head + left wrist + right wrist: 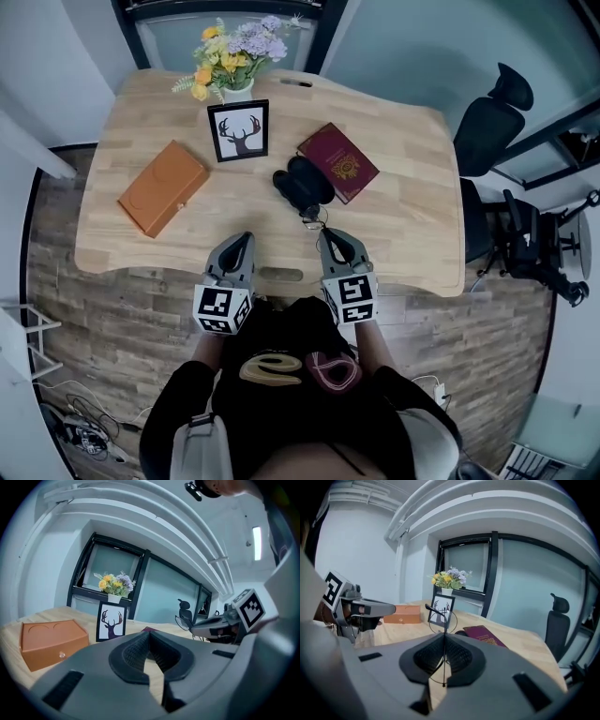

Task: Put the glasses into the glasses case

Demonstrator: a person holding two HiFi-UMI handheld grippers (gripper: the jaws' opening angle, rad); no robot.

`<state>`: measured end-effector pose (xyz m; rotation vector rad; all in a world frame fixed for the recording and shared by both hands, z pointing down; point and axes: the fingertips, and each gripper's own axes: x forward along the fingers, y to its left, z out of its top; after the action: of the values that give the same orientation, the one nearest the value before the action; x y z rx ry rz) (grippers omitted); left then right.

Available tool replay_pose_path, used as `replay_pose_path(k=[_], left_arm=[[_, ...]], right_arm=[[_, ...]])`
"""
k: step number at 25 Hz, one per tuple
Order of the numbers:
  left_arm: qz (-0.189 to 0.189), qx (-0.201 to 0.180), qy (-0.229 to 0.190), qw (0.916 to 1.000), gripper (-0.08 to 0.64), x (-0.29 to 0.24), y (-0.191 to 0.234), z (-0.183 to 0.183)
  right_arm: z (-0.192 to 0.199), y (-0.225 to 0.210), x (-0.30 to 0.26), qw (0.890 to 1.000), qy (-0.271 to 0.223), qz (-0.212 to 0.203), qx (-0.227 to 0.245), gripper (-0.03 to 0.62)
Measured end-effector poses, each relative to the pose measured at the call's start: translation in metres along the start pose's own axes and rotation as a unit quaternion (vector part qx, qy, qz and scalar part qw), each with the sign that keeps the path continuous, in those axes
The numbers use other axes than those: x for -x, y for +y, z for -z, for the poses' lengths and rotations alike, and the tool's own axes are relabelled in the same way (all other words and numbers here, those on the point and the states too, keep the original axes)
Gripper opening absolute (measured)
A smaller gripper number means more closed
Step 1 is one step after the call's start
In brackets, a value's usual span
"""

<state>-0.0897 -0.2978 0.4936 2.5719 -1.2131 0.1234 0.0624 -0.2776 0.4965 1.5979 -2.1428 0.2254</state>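
looking steeply down on a pale wooden table [403,225] from above a person in a dark top. gripping thin wire-rimmed glasses [314,222] in the right gripper [324,236], with jaws pressed together on the frame, over the table's near edge. showing, in the right gripper view, one round lens standing upright above the closed pads. holding nothing in the left gripper [245,238], with jaws drawn together to a point, beside the right gripper and a little apart from it. lying just beyond the glasses, near the table's middle: a black glasses case [303,183], open or closed impossible to tell, touching a maroon booklet [339,161] on its right. standing behind the case: a framed deer print [238,130], then a white vase of yellow and purple flowers [234,52]. resting well to the left: a closed orange box [162,187]. parked off the table's right end: a black office chair [492,117].
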Motion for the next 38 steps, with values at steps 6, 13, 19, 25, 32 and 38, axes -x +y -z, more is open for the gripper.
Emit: replay_pose_path(k=[6, 13, 19, 25, 32, 38], left_arm=[[-0.018, 0.008, -0.004, 0.9998, 0.018, -0.001, 0.020, -0.008], [-0.043, 0.019, -0.001, 0.9989, 0.018, -0.007, 0.030, -0.008], [-0.068, 0.025, -0.006, 0.9974, 0.018, -0.012, 0.031, -0.016], [-0.094, 0.035, -0.018, 0.9948, 0.018, -0.009, 0.032, -0.020], [-0.131, 0.035, -0.022, 0.9905, 0.018, -0.001, 0.036, -0.020], [-0.157, 0.024, -0.017, 0.9872, 0.018, 0.005, 0.037, -0.020]], right_arm=[[-0.004, -0.007, -0.021, 1.000, 0.022, 0.007, 0.018, 0.018], [-0.011, -0.014, -0.043, 0.999, 0.032, -0.011, 0.029, 0.018], [-0.012, -0.027, -0.060, 0.998, 0.045, -0.029, 0.040, 0.017], [-0.009, -0.036, -0.080, 0.996, 0.056, -0.050, 0.051, 0.017], [-0.003, -0.037, -0.098, 0.989, 0.079, -0.063, 0.106, 0.017], [0.009, -0.032, -0.116, 0.987, 0.092, -0.092, 0.095, 0.018]])
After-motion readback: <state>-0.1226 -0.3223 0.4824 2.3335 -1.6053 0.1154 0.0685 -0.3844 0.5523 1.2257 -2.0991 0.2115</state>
